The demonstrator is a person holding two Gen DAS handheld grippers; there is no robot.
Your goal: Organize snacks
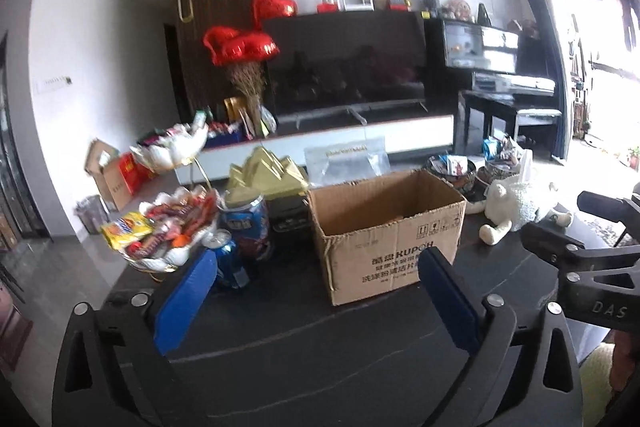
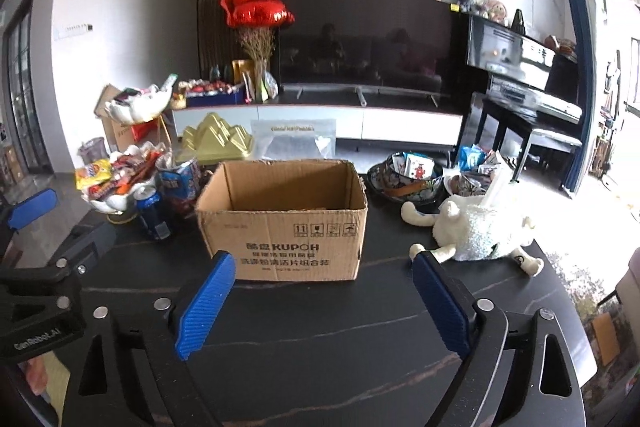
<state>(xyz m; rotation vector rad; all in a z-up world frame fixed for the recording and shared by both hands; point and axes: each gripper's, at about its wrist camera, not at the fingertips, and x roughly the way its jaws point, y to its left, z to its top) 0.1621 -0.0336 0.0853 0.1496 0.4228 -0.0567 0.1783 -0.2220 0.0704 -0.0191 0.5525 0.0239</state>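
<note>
Left gripper (image 1: 316, 291) and right gripper (image 2: 324, 291) both spread wide, empty, cardboard box (image 2: 284, 223) ahead; only the right view shows the patterned bowl's (image 2: 404, 183) snacks clearly.

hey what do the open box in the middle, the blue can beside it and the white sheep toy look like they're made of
The box looks like plain brown corrugated cardboard: matte, with raw creased edges and printed text. The blue can seems to be metal, probably aluminium, with a glossy printed wall and a silvery top rim. The sheep toy looks like soft plush, with a nubbly white pile and smoother cream legs.
</note>
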